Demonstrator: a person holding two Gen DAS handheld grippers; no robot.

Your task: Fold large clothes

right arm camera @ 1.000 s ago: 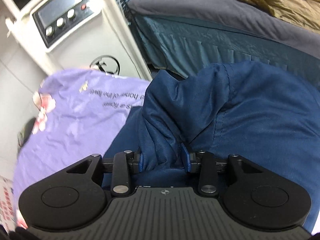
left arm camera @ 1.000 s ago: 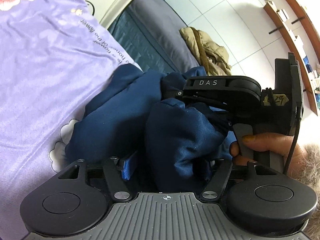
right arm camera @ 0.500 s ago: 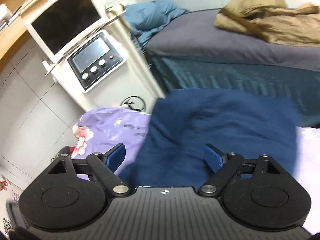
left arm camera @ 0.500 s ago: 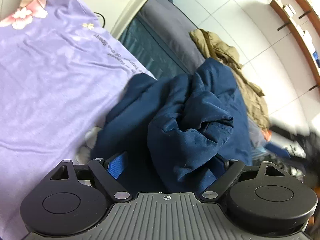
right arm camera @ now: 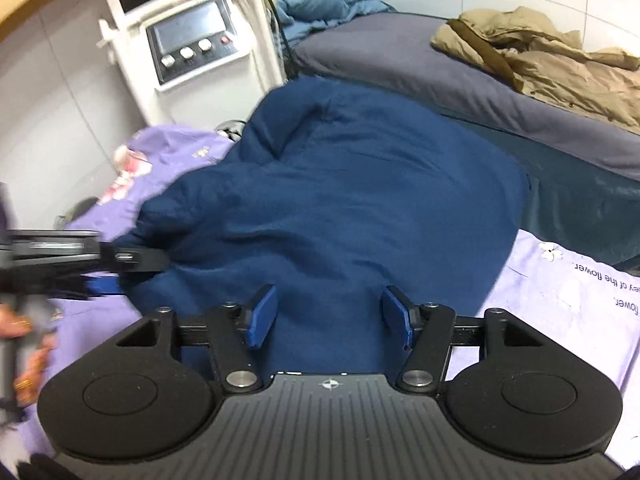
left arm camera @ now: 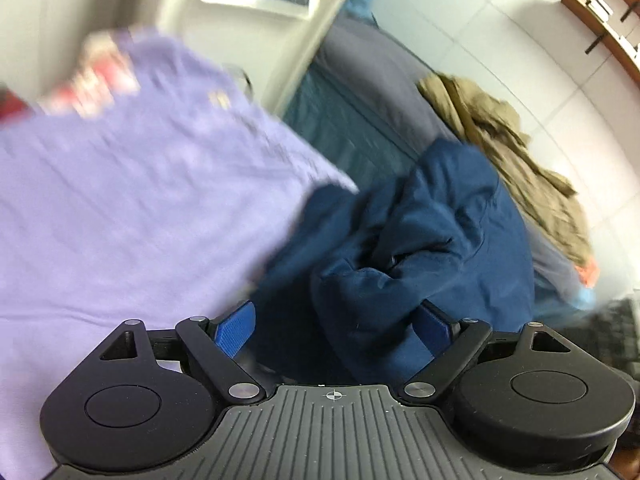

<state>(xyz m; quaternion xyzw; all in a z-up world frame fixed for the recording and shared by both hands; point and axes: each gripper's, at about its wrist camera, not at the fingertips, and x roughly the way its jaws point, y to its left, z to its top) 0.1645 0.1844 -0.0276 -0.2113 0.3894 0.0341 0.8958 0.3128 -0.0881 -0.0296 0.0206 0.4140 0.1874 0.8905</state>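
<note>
Down on the lilac flowered sheet (right arm camera: pixel 568 300), a navy garment (right arm camera: pixel 340 208) heaped and rumpled, spilling toward the grey bed (right arm camera: pixel 440 68) with a tan coat (right arm camera: pixel 552 60) on it. Left gripper (left arm camera: pixel 332 326) spread wide, a bunched fold lying between the blue pads (left arm camera: pixel 236 328), unpinched as far as blur allows. Right gripper (right arm camera: pixel 330 316) closing above flat cloth, nothing clamped. White control unit (right arm camera: pixel 192 48) behind.
</note>
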